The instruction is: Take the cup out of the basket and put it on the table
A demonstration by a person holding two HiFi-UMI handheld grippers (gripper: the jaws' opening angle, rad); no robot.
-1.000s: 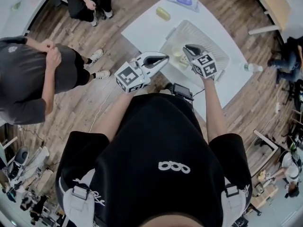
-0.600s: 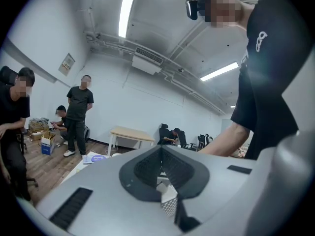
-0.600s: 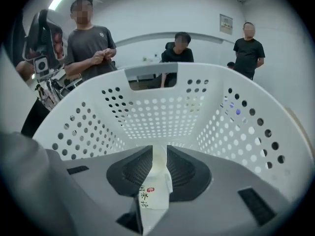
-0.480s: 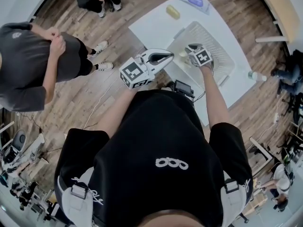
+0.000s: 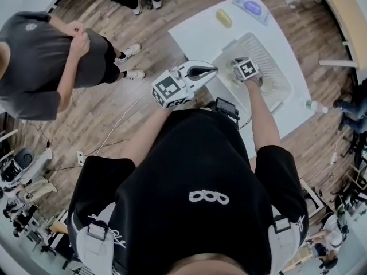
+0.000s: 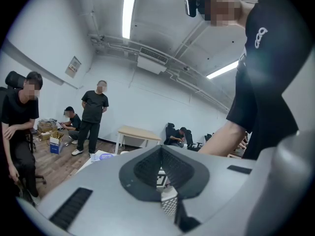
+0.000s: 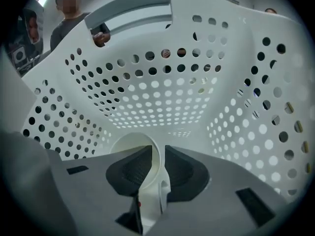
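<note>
Grasp step. Our right tool (image 7: 158,154) was down inside the basket (image 7: 162,97), its jaws just opened partway and straddling the wall of the cup (image 7: 129,146) at the basket bottom, pads not pressing. Left tool (image 6: 161,151) sat closed, empty. Next, we judged: clamp the wall, lift clear, set on the counter (image 5: 200,33).
</note>
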